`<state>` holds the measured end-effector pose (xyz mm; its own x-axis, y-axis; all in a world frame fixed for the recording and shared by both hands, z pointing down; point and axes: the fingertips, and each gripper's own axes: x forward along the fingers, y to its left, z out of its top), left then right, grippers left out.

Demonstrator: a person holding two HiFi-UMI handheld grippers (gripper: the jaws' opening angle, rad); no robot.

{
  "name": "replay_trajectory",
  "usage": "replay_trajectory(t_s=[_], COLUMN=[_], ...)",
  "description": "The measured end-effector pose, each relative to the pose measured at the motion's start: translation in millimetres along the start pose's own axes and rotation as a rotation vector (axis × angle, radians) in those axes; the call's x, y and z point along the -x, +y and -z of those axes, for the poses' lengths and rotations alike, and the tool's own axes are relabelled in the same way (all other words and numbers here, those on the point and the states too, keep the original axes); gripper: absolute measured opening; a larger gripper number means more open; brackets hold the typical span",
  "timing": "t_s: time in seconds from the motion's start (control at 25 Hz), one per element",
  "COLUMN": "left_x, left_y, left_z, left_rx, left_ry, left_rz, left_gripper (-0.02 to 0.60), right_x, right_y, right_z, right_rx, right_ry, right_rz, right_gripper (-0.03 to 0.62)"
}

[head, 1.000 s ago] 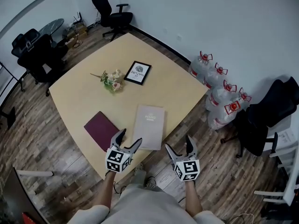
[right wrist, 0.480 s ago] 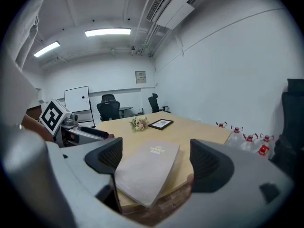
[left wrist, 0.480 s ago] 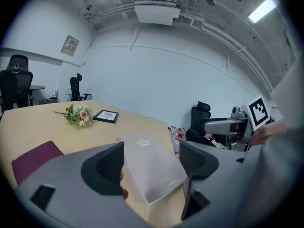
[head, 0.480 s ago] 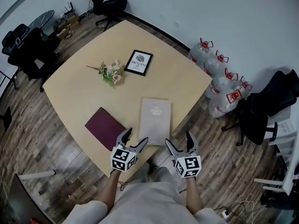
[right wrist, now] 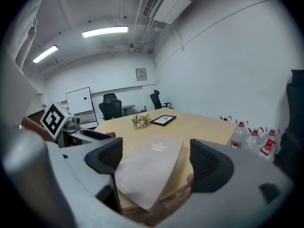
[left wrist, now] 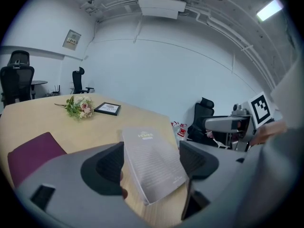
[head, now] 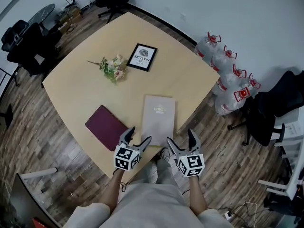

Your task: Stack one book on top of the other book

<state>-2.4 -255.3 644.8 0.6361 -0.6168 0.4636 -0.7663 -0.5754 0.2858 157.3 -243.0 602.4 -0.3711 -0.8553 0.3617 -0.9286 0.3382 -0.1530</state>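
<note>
A pale grey book [head: 159,119] lies flat near the table's front edge, its near corner poking a little over the edge. A maroon book [head: 106,127] lies to its left, apart from it. My left gripper [head: 136,137] hovers open just in front of the table edge, between the two books. My right gripper [head: 183,142] is open beyond the edge, right of the grey book's near end. The grey book [left wrist: 151,163] shows between the left jaws, untouched, with the maroon book [left wrist: 32,152] at the left. Ahead of the right jaws I see the grey book [right wrist: 149,166].
A small bouquet [head: 112,69] and a black picture frame [head: 143,57] lie farther back on the wooden table [head: 85,89]. Several water jugs [head: 228,80] stand on the floor at right, beside a black chair [head: 273,113]. More office chairs [head: 28,46] stand at left.
The view has shifted slightly, and both grippers have come a little closer together near the grey book's near end. The books have not moved.
</note>
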Motion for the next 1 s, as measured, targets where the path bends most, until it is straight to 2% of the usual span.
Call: replay_trajectory(t_s=[0.56,1.0], left_x=[-34.9,-56.2], left_y=[2.7,14.6], left_z=[31.6,45.2], left_rx=[0.062,0.130], left_ry=[0.127,0.184], left_rz=[-0.026,-0.043], left_gripper=[0.364,0.368], right_x=[-43.5,-79.3], right_y=[-18.5,-23.6], right_z=[24.9,53.3], right_rx=[-0.079,-0.132], right_ry=[0.091,0.196], right_rz=[-0.077,-0.127], right_gripper=[0.426,0.431])
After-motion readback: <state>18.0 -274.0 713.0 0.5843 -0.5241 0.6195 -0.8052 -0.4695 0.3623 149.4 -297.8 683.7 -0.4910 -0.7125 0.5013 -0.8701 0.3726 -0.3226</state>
